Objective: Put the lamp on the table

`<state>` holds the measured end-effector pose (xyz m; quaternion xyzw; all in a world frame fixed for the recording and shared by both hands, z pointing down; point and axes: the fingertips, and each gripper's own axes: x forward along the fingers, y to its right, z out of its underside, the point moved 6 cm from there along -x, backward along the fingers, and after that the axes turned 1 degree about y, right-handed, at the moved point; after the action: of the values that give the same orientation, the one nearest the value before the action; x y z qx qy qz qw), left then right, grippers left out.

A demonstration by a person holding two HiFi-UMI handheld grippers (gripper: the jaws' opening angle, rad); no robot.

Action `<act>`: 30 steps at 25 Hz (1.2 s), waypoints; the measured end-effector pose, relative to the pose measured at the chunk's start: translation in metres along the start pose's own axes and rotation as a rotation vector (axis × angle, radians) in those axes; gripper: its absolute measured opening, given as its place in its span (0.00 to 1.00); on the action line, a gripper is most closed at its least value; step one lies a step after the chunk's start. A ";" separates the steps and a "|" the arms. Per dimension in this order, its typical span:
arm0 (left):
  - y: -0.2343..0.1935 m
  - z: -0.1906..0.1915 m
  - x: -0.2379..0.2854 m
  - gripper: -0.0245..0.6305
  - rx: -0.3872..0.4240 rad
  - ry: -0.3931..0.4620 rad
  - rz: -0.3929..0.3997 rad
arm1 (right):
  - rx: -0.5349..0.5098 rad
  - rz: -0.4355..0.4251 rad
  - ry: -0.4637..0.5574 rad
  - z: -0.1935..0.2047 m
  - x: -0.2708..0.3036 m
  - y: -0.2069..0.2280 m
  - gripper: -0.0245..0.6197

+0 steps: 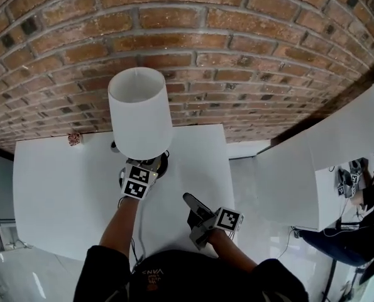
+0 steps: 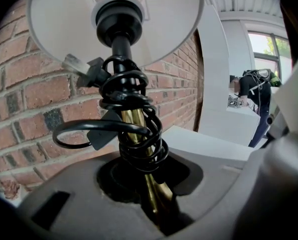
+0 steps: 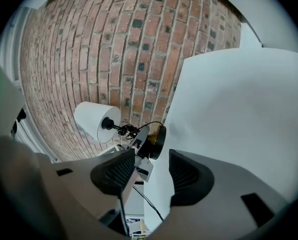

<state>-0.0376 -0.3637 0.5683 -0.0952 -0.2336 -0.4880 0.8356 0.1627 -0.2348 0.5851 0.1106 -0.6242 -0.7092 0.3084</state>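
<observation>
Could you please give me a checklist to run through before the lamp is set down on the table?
1. Grip: the left gripper is closed on the brass stem of the lamp: ok.
2. Cord: wound round the stem, with one loop sticking out sideways; nothing trails below the base in these views: ok.
3. Landing spot: the table is bare beneath the lamp; the small object sits apart at the rear left corner: ok.
4. Base touching the table: cannot tell.
5. Right gripper: open and empty, free to steady the lamp: ok.
</observation>
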 end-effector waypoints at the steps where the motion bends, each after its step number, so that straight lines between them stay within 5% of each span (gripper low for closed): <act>1: -0.001 0.004 0.003 0.21 0.002 -0.002 -0.001 | -0.003 0.008 -0.003 0.000 0.001 0.002 0.34; 20: -0.022 0.042 0.035 0.20 0.021 0.097 -0.095 | 0.036 0.095 -0.016 -0.001 0.010 0.019 0.34; 30: -0.021 0.057 0.039 0.20 0.052 0.193 -0.121 | -0.035 0.108 -0.028 -0.009 0.022 0.015 0.34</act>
<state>-0.0565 -0.3823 0.6358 -0.0117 -0.1700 -0.5383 0.8254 0.1554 -0.2553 0.6028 0.0613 -0.6210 -0.7038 0.3396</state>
